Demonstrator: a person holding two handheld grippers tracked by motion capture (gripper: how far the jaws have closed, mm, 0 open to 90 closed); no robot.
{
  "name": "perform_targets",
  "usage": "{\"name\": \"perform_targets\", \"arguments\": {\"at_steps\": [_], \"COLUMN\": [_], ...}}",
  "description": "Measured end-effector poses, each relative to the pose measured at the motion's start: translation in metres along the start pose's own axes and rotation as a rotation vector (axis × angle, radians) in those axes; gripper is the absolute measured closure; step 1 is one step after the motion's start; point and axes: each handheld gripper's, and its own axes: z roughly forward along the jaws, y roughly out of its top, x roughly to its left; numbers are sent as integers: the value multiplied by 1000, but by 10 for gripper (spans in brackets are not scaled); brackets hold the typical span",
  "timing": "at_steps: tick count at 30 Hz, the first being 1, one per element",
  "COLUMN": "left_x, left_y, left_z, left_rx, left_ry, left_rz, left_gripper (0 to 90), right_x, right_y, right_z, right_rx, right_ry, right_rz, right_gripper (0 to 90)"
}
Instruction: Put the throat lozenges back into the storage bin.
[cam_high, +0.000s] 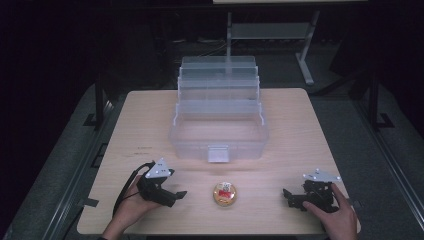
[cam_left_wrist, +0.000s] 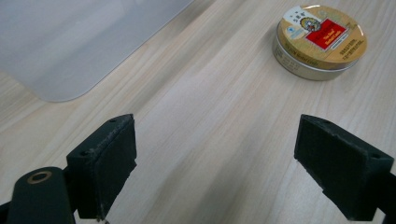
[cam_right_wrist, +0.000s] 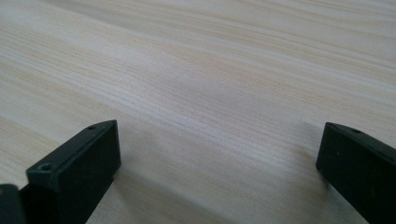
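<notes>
Both grippers resting low on the table, jaws spread wide, nothing held; round tin lies between them.

Left gripper is cradled in the left hand, palm up, and points right toward the tin. In the left gripper view its two black, rough-faced pads stand far apart over bare wood, with the tin ahead and to the right, well clear of them. Right gripper sits under the right hand and points left, jaws equally wide and empty. Tin: flat, round, gold metal, red label on lid. Table: pale wood grain. Behind the tin stands a clear plastic tiered box, open, with a front latch.
</notes>
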Motion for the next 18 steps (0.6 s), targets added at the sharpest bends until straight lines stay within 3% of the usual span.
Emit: {"name": "perform_targets", "arguments": {"at_steps": [18], "left_x": [-7], "left_y": [14], "left_z": [9], "left_rx": [7], "left_ry": [-25], "left_rz": [33], "left_gripper": [124], "right_x": [0], "right_y": [0], "right_z": [0], "right_rx": [0], "right_ry": [0], "right_rz": [0], "right_gripper": [0]}}
